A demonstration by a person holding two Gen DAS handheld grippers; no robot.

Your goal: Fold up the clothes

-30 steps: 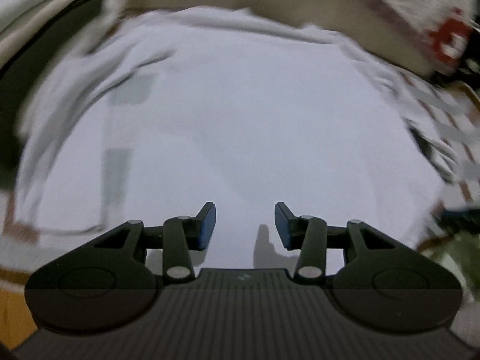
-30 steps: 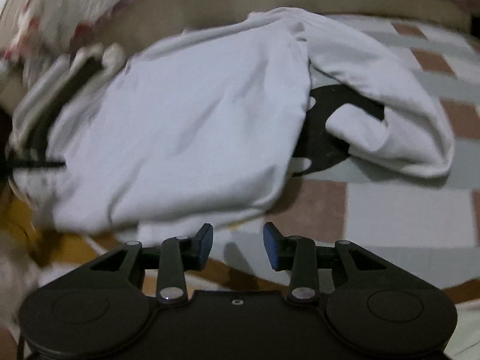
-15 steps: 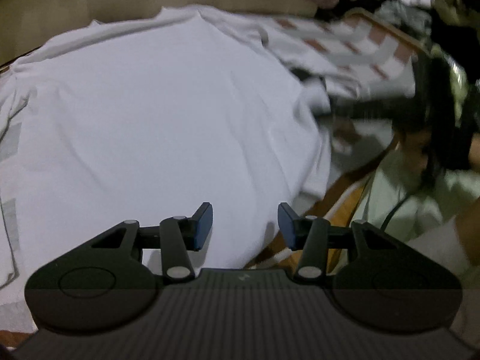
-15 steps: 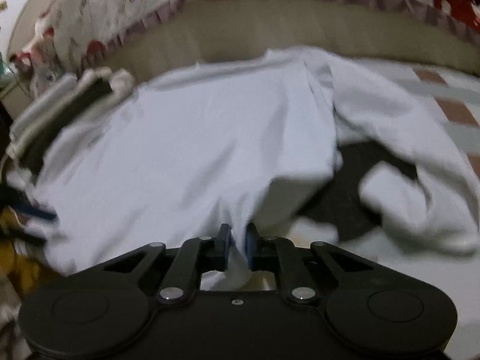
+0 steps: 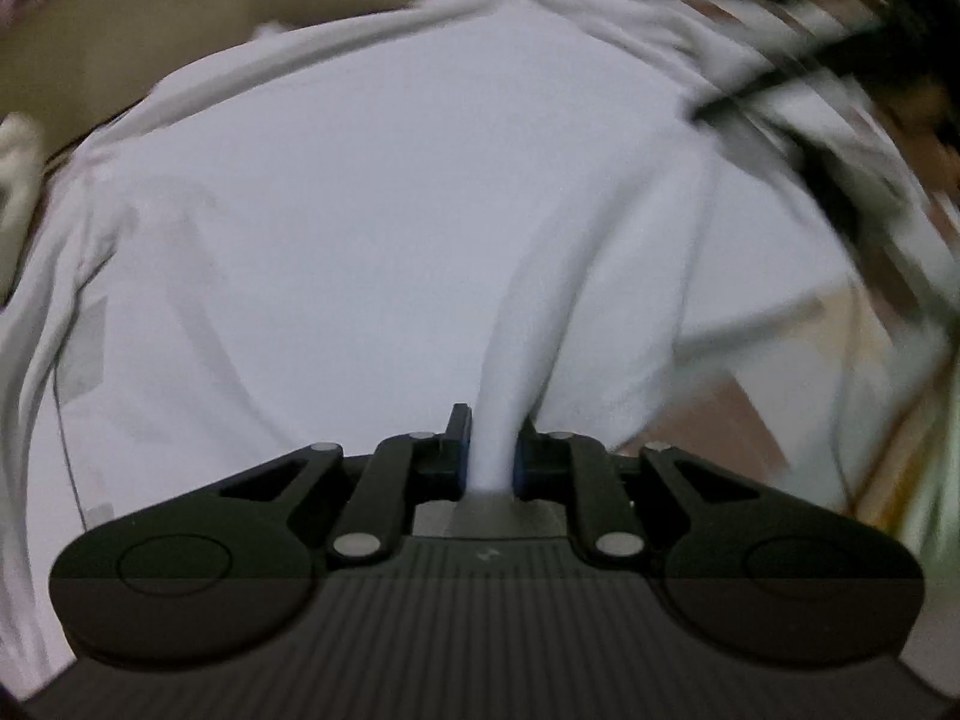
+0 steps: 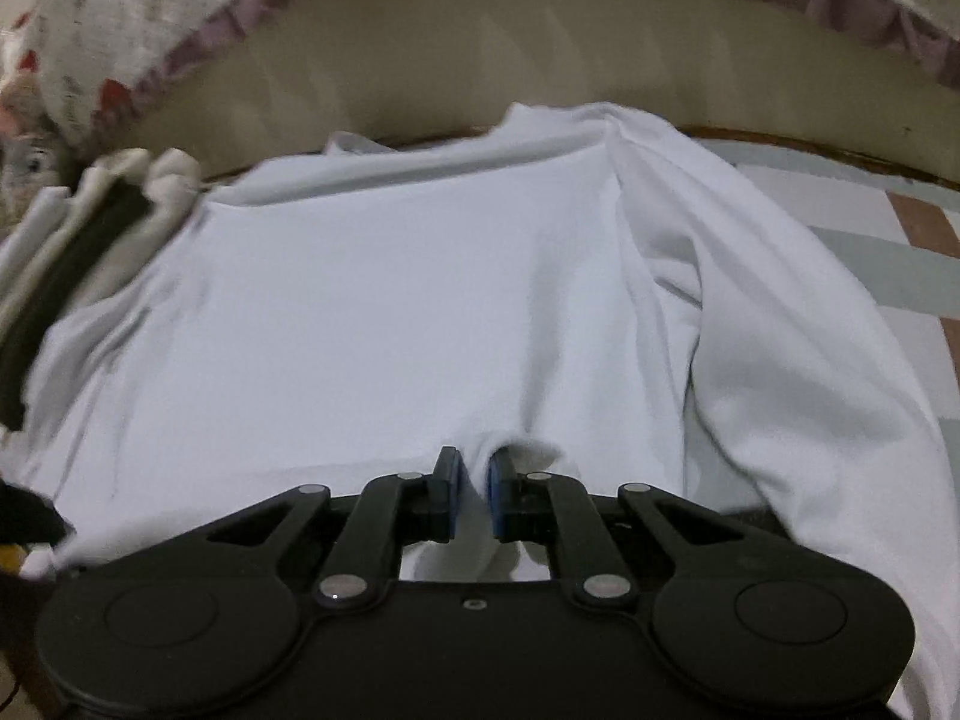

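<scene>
Pinching the white shirt (image 5: 372, 228) at lower centre of both views; left gripper (image 5: 491, 450) jaws clamp a raised ridge, right gripper (image 6: 473, 495) jaws clamp the near hem; I'd lift evenly, keeping tension across the bed (image 6: 888, 252).

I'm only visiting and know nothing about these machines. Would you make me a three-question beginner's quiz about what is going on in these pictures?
1. True or false: the left gripper is shut on the white shirt.
2. What does the right gripper pinch? A) white shirt B) floral pillow C) nothing
3. Fill in: the surface right of the shirt is a ______ bedsheet.

Key: 1 true; 2 A; 3 checked.
</scene>
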